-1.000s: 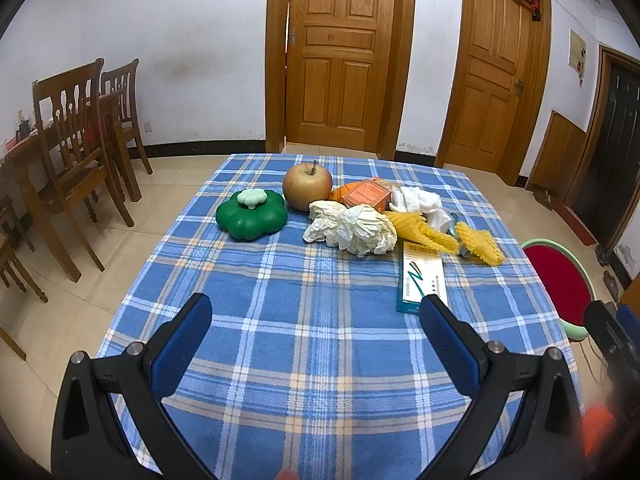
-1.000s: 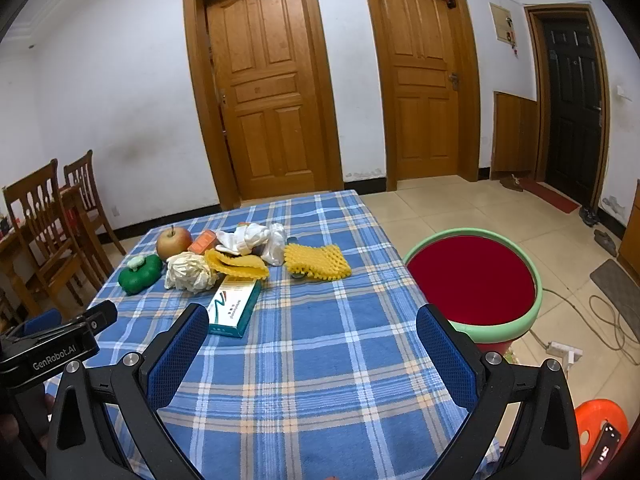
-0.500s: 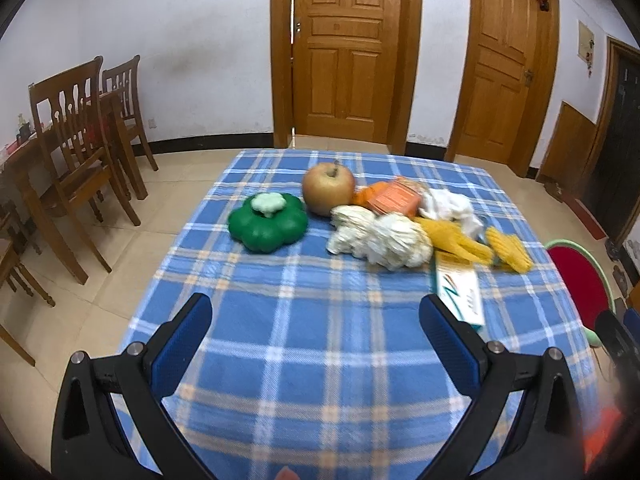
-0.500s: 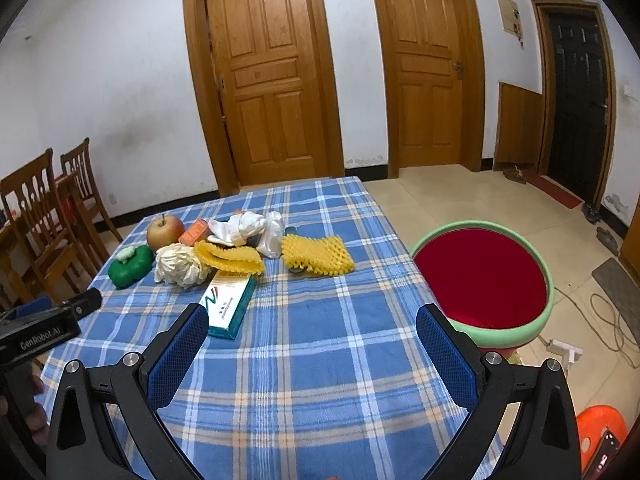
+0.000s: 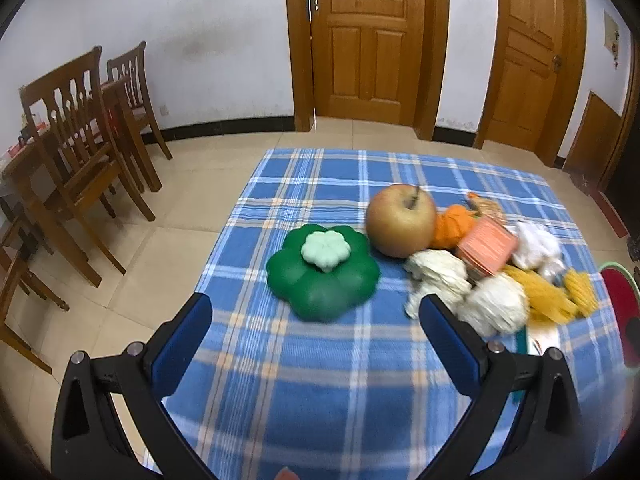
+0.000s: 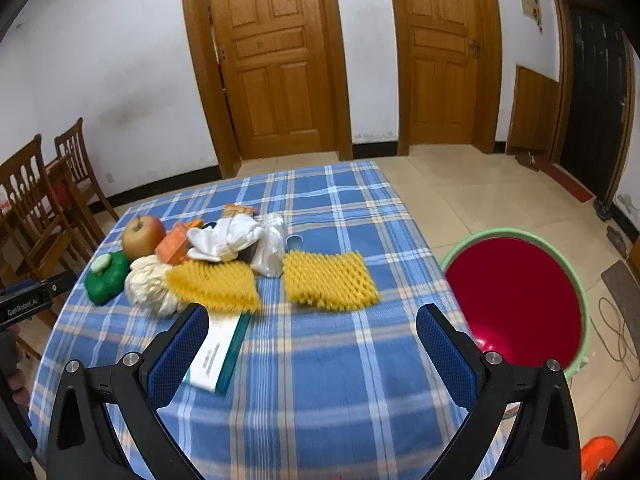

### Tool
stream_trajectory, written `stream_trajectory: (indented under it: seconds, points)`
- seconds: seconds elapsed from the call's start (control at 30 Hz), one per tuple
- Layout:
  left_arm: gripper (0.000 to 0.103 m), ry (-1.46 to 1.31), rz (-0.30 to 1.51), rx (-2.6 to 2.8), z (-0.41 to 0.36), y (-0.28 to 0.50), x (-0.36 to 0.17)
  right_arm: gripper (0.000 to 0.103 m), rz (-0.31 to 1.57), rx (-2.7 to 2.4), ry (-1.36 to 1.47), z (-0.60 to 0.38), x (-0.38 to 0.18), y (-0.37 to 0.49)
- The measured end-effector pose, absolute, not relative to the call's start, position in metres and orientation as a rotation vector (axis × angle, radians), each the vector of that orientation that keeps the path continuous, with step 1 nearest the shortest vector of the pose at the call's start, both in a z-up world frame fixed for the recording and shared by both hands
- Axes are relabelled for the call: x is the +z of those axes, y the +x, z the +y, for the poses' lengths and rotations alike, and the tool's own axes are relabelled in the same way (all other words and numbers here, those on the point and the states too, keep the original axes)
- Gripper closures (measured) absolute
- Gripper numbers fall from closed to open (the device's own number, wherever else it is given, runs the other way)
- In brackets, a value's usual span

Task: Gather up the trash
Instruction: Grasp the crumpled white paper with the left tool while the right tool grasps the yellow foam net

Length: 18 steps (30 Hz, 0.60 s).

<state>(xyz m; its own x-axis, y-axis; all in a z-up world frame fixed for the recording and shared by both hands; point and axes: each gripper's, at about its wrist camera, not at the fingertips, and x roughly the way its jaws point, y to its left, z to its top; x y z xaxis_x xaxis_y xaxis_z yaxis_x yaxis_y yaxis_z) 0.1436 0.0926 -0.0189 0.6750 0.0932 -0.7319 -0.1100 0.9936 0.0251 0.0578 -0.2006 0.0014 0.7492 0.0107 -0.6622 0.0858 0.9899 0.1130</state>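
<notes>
Trash lies in a row on the blue plaid tablecloth (image 6: 320, 360): crumpled white paper (image 5: 468, 288) (image 6: 150, 284), two yellow foam nets (image 6: 328, 280) (image 6: 216, 284), a white plastic bag (image 6: 240, 236), an orange carton (image 5: 486, 246) and a teal-edged box (image 6: 218, 356). A red bin with a green rim (image 6: 516, 300) stands on the floor right of the table. My left gripper (image 5: 316, 324) is open and empty, just before the green toy (image 5: 322, 270). My right gripper (image 6: 312, 332) is open and empty, just before the right foam net.
An apple (image 5: 400, 220) (image 6: 142, 236) and an orange toy (image 5: 454, 226) sit among the trash. Wooden chairs (image 5: 80, 132) stand left of the table. Two wooden doors (image 6: 276, 60) are behind. A cable (image 6: 616, 332) lies on the floor at right.
Both grippers have moved forward toward the objects. The left view has swung left, so the green toy now sits between its fingers. Both stay open.
</notes>
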Motion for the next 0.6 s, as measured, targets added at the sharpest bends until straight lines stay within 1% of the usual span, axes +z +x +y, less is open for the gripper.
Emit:
stream_trajectory:
  seconds: [0.13,0.37,0.47,0.53,0.57,0.6]
  points:
    - [0.002,-0.023,0.881,0.099,0.095,0.172,-0.036,0.000,0.785,-0.049,0.156,-0.205,-0.014,0.089]
    - [0.003,-0.030,0.914,-0.024,0.081,0.189,-0.050,0.000,0.861,-0.103,0.176,-0.216,-0.041,0.124]
    - [0.003,-0.033,0.920,-0.084,0.071,0.192,-0.050,0.010,0.881,-0.109,0.196,-0.219,-0.049,0.133]
    - [0.003,-0.023,0.918,-0.118,0.063,0.193,-0.049,0.021,0.890,-0.097,0.213,-0.219,-0.053,0.137]
    - [0.005,-0.016,0.914,-0.133,0.059,0.194,-0.048,0.028,0.901,-0.087,0.219,-0.218,-0.055,0.140]
    - [0.006,-0.012,0.911,-0.143,0.056,0.195,-0.047,0.031,0.908,-0.082,0.221,-0.217,-0.057,0.142]
